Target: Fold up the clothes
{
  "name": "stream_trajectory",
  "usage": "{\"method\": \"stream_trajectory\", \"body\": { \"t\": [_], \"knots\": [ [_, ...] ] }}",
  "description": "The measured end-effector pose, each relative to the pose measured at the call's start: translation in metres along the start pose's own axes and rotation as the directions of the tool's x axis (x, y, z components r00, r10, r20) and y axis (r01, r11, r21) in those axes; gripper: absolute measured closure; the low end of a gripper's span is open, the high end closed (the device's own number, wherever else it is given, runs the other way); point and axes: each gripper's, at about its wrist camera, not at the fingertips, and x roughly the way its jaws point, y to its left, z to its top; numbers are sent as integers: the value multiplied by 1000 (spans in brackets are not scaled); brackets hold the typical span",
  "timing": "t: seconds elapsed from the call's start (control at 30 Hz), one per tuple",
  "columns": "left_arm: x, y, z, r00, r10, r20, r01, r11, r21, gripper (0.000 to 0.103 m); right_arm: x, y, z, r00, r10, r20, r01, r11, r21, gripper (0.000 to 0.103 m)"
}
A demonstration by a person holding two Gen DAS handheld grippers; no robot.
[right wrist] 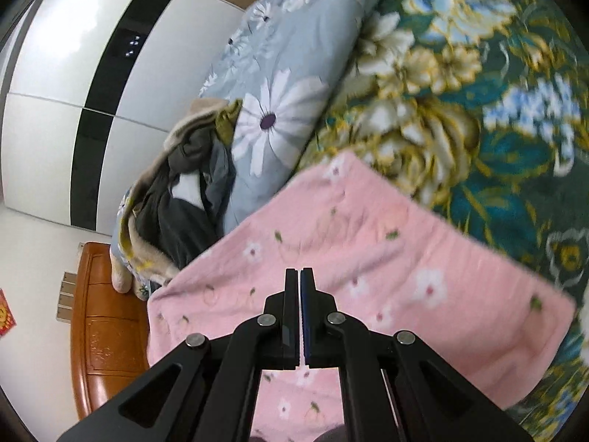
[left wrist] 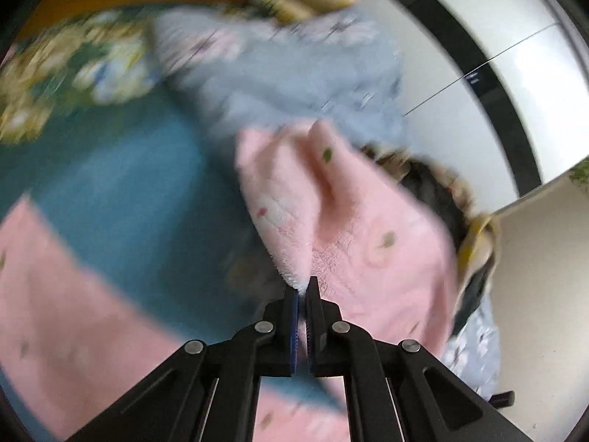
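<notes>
In the left wrist view, the left gripper (left wrist: 302, 287) is pinched on a fold of the pink fleece garment (left wrist: 353, 221), with fuzzy fabric caught between its blue-padded fingers. From that pinch the cloth rises ahead and to the right in soft ridges; another pink stretch lies lower left on the teal floral bed cover (left wrist: 121, 184). The view is blurred. Just beyond the pink cloth lies a pale blue daisy-print quilt (left wrist: 294, 73), and to its right a dark heap of clothes (left wrist: 438, 191).

In the right wrist view, the right gripper (right wrist: 299, 272) has its fingers pressed together, only a thin slit between them; whether any cloth is caught there I cannot tell. The pink garment (right wrist: 368, 258) spreads flat beneath and ahead of the tips, lying on the bed cover (right wrist: 478, 110). Further off, the quilt (right wrist: 279, 110) runs along the bed's edge, the dark clothes (right wrist: 180, 199) piled against it, then a wooden bed frame (right wrist: 106, 331) and a white wardrobe (right wrist: 55, 73).
</notes>
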Motion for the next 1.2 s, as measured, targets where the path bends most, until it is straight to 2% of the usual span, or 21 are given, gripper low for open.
{"method": "stream_trajectory", "body": {
  "t": [0.03,0.13,0.23,0.3,0.37,0.43,0.5,0.63,0.73,0.83,0.9,1.0,1.07,1.1,1.17,1.2],
  "knots": [
    [6,14,-7,999,21,-29,-22,999,-39,100,3,-1,-4,1000,5,-12,-5,1000,9,100],
    [18,44,-18,997,12,-70,-22,988,-153,99,15,9,-17,998,14,-58,-14,1000,-6,100],
    [29,49,-21,994,7,-112,-27,985,-172,98,19,23,-27,996,7,-92,-13,998,-59,100],
    [26,52,-20,992,-21,-125,1,987,-160,96,20,32,-31,994,-8,-108,-3,995,-95,100],
    [23,52,-18,989,-56,-140,34,987,-157,88,20,36,-32,993,-28,-114,14,993,-118,100],
    [23,53,-16,985,-89,-147,66,986,-153,59,21,37,-32,991,-51,-120,36,991,-127,100],
    [17,63,-11,985,-119,-124,100,984,-147,54,22,37,-32,989,-80,-126,64,989,-131,100],
    [34,82,23,995,-63,-79,47,982,-185,52,32,32,-38,977,-149,-154,129,982,-135,100],
    [55,91,56,999,-20,-45,10,975,-223,52,38,34,-44,967,-192,-170,168,975,-149,100],
    [79,85,91,999,40,-29,-44,983,-177,53,39,40,-47,957,-238,-167,207,961,-184,98],
    [92,80,106,996,85,-30,-88,987,-133,54,40,44,-47,951,-263,-165,228,951,-207,86],
    [119,73,116,987,135,-81,-142,987,-79,55,39,51,-47,942,-298,-152,258,937,-237,84],
    [129,67,116,983,166,-78,-170,984,-47,55,38,56,-47,941,-307,-144,266,932,-247,84],
    [130,64,116,983,172,-64,-174,984,-36,59,38,58,-47,940,-310,-143,268,930,-251,84],
    [131,59,115,987,150,-53,-152,988,-24,90,39,61,-49,938,-315,-144,272,927,-259,84],
    [132,56,114,989,131,-65,-132,991,-17,99,40,63,-50,937,-318,-146,273,925,-264,84]
  ]
}}
